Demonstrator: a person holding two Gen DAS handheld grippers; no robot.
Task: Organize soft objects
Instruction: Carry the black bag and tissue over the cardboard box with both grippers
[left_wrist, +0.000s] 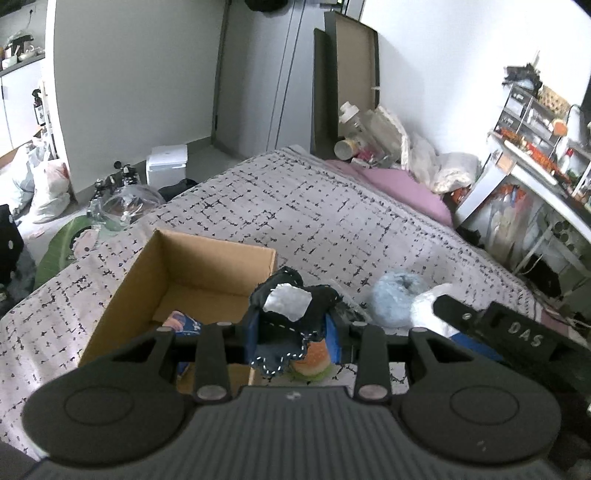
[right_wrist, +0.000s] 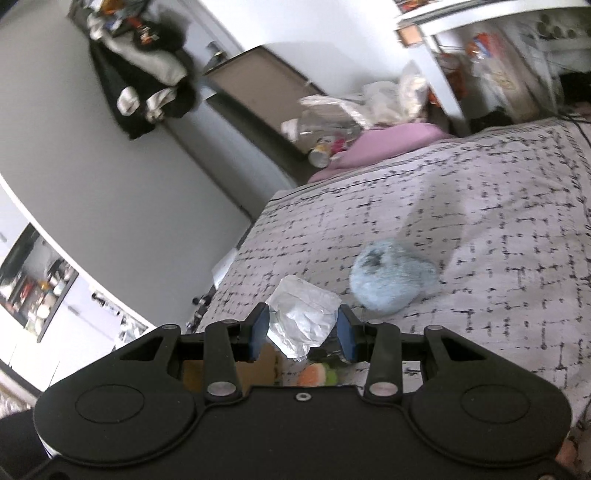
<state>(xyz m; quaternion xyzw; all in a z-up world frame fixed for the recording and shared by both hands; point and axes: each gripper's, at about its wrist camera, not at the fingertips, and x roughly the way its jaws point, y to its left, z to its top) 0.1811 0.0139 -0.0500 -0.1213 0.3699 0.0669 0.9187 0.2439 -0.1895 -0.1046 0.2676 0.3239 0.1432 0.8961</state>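
**user1:** Two grippers in shot, both over the bed (left_wrist: 295, 206) with the grey grid-pattern cover. The left gripper (left_wrist: 291, 339) has its blue pads closed in on a dark navy cloth (left_wrist: 295, 321) with white stitching along the edge. A crinkly white tag (left_wrist: 288, 303) sits on top of that bundle. Part of the cloth hangs down below the fingers.

**user2:** Where's the box in relation to it?

**user1:** The cardboard box (left_wrist: 207, 273) is open, just left of the held cloth, sitting on the bed. Something blue and printed (left_wrist: 183, 323) lies in its near corner, can't tell what it is. Under the left gripper there's a burger-shaped plush toy (left_wrist: 310, 360) on the cover.

**user2:** And the right one?

**user1:** The right gripper (right_wrist: 303, 328) has its pads set fairly wide with a crumpled white piece (right_wrist: 303, 317) between them. The right wrist view is blurry, so I can't tell if the pads actually pinch it. A fluffy pale blue ball (right_wrist: 391, 277) sits on the bed just right of it, not touching either gripper. The pink pillow (left_wrist: 399, 188) is well apart, at the head end.
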